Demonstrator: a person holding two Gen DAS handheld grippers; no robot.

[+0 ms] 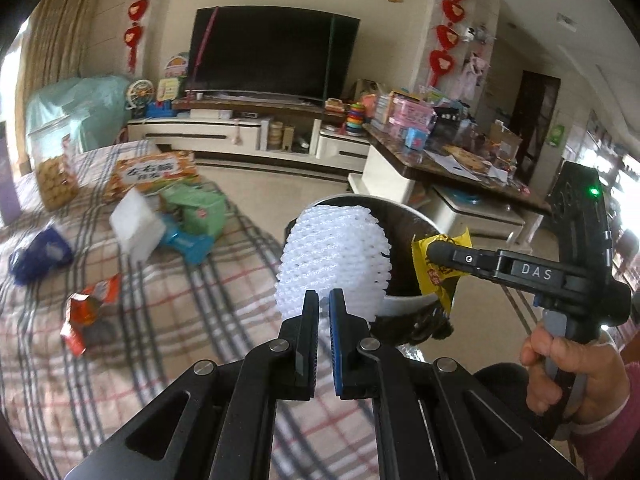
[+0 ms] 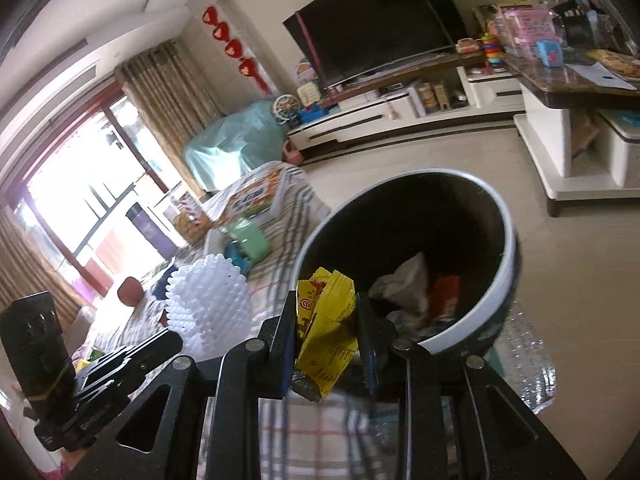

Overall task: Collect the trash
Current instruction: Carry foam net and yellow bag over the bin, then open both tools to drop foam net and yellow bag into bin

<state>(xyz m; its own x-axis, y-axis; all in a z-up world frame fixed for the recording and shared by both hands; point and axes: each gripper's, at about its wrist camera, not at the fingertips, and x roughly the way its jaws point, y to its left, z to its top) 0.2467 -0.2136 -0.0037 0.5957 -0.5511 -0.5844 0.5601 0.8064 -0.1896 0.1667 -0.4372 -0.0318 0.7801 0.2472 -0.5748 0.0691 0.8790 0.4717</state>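
Plaid cloth covers the surface in the foreground; a dark television on a low white cabinet occupies the far wall. Far left on the cloth lie a blue bag and a crumpled red-orange wrapper. Farther in are a white foam block, a green packet and an orange printed box.

At centre, the left tool has its jaws almost fully together, pinching the lower edge of a white foam fruit net. The net stands upright just beside the rim of the trash bin, which sits past the edge of the cloth.

To the right, the right tool is narrowly parted and clamped on a yellow snack wrapper, held at the near rim of the bin. Inside the bin lie white crumpled paper and an orange scrap. A hand grips the right tool's handle. A cluttered table stands behind.
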